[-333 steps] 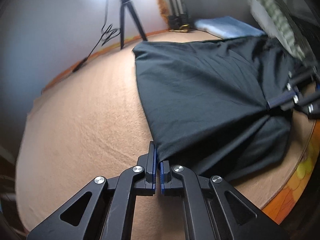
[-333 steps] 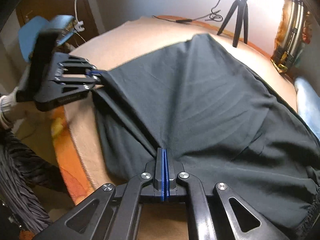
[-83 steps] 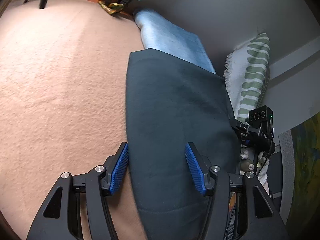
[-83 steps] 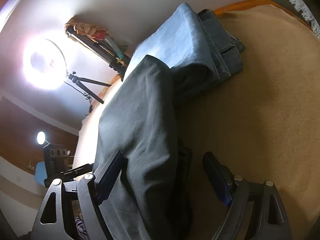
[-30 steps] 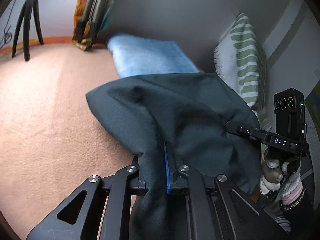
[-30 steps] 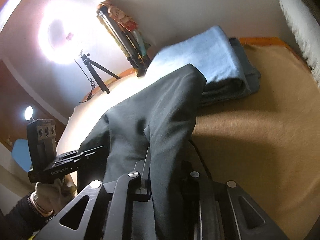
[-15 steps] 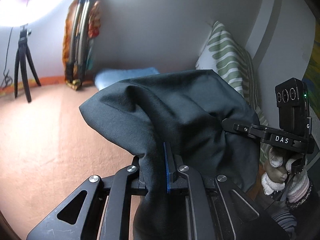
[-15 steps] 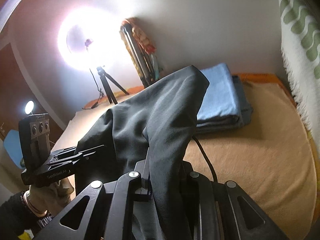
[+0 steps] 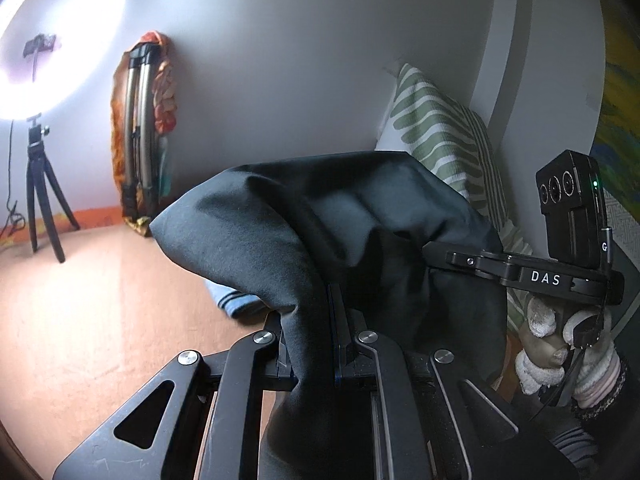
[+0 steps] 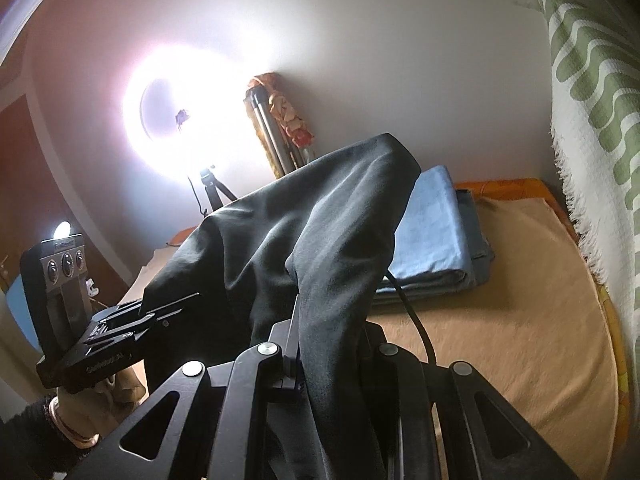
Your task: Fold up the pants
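Observation:
The folded dark pants (image 9: 360, 240) hang in the air, lifted clear of the tan blanket (image 9: 80, 320). My left gripper (image 9: 320, 320) is shut on one edge of the pants, the cloth draping over its fingers. My right gripper (image 10: 324, 320) is shut on the other edge of the pants (image 10: 312, 232). In the left wrist view the right gripper (image 9: 440, 250) shows at the right, biting into the cloth. In the right wrist view the left gripper (image 10: 160, 308) shows at the left, also in the cloth.
A folded stack of blue jeans (image 10: 432, 236) lies on the blanket (image 10: 520, 320) by the wall. A green-striped pillow (image 9: 440, 140) leans at the right. A ring light on a tripod (image 9: 40, 200) and a folded stand (image 9: 140, 140) are at the far wall.
Both grippers closed on the folded pants and have raised them off the blanket; over the last second the bundle has risen higher and both cameras tilted up toward the wall.

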Demonstrator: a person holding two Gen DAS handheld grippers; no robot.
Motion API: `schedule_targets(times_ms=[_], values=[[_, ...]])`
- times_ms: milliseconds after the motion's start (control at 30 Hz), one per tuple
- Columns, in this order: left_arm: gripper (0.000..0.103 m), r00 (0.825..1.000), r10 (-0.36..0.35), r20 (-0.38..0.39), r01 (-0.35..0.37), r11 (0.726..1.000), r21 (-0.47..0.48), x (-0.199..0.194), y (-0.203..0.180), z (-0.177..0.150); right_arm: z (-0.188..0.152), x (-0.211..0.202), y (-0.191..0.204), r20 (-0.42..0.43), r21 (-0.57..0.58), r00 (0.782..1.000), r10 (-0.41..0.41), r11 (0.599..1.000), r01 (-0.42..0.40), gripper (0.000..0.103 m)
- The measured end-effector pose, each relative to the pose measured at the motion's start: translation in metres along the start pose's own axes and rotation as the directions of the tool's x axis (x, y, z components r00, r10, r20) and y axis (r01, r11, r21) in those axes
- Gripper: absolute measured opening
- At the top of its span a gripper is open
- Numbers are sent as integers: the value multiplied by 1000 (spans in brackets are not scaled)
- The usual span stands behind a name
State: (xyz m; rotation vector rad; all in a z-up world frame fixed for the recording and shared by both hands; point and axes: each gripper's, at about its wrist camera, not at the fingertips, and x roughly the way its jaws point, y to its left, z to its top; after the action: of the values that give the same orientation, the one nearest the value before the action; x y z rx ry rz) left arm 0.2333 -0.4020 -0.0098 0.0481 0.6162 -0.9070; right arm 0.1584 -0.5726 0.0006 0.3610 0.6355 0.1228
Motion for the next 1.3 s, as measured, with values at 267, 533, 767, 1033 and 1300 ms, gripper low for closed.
schedule_targets(times_ms=[267, 533, 767, 1033, 1300], values=[[9, 1000, -24, -4, 24, 1000, -20, 22, 18, 32, 27, 13, -7, 26, -3, 999, -25, 1000, 25, 15], [9, 1000, -7, -7, 6, 1000, -30, 65, 48, 86, 97, 59, -25, 25, -24, 998, -56, 998, 57, 15], [9, 999, 28, -32, -30, 997, -70, 120, 79, 112, 144, 122, -56, -11, -25, 996, -85, 996, 84, 15], [14, 988, 104, -116, -113, 990, -79, 179, 101, 109, 158, 184, -84, -67, -64, 976, -209, 977, 205, 19], [31, 972, 159, -176, -179, 978, -104, 172, 106, 99, 151, 172, -90, -37, -77, 931, -364, 930, 360, 53]])
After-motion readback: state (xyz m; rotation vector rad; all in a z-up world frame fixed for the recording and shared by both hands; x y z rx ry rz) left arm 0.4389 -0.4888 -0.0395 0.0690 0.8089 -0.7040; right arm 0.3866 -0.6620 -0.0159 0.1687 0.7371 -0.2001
